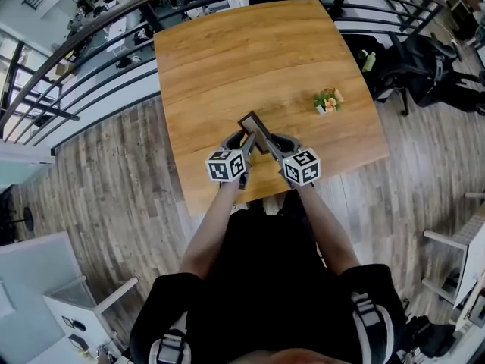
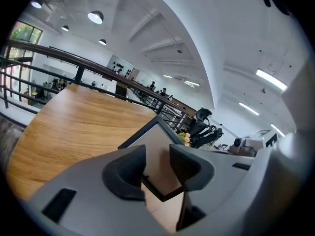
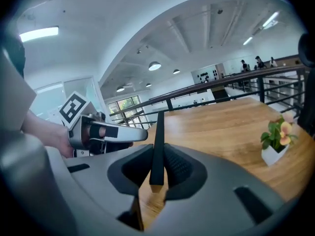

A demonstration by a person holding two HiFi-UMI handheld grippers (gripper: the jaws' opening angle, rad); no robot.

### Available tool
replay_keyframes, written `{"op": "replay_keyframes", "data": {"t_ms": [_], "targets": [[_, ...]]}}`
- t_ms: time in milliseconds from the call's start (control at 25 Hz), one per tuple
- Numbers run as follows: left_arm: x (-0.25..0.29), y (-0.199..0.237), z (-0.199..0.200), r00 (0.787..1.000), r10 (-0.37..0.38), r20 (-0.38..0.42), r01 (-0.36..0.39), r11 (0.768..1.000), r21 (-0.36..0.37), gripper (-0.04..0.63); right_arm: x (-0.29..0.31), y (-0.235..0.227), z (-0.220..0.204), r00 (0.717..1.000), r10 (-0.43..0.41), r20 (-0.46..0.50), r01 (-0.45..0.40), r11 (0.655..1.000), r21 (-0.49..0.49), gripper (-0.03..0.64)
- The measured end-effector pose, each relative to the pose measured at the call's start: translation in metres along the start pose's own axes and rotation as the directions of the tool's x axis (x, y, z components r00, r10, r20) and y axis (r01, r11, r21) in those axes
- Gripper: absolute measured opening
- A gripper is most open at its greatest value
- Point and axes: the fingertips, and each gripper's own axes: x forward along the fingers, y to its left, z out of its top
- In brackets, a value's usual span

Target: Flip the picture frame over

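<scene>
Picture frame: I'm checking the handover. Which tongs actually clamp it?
The right tongs: they pinch the picture frame by its edge. The left tongs stand open, not pressing it.

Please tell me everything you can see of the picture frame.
The picture frame is a thin rectangle with a dark border around a plain light-brown panel, likely its backing. It stands steeply tilted, nearly on edge, over the near part of the wooden table. The right gripper is shut on one edge. The left gripper has its fingers apart around a corner, not pressing it. Whether the frame touches the table is unclear.
</scene>
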Motion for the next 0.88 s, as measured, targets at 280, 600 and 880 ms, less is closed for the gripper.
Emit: {"op": "replay_keyframes", "data": {"t_ms": [280, 600, 880], "targets": [[0.008, -0.010, 0.006, 0.998, -0.063, 0.000, 0.063, 0.997, -0.050, 0.153, -0.001, 0.004, 0.000, 0.996, -0.074, -0.050, 0.061, 0.972, -0.227, 0.074], [0.014, -0.013, 0.007, 0.992, -0.124, 0.039, 0.130, 0.958, -0.256, 0.153, -0.006, 0.009, 0.008, 0.992, -0.116, -0.054, 0.089, 0.930, -0.355, 0.074], [0.018, -0.016, 0.004, 0.983, -0.172, 0.069, 0.185, 0.894, -0.409, 0.155, -0.005, 0.013, 0.004, 0.986, -0.158, -0.060, 0.112, 0.876, -0.470, 0.074]]}}
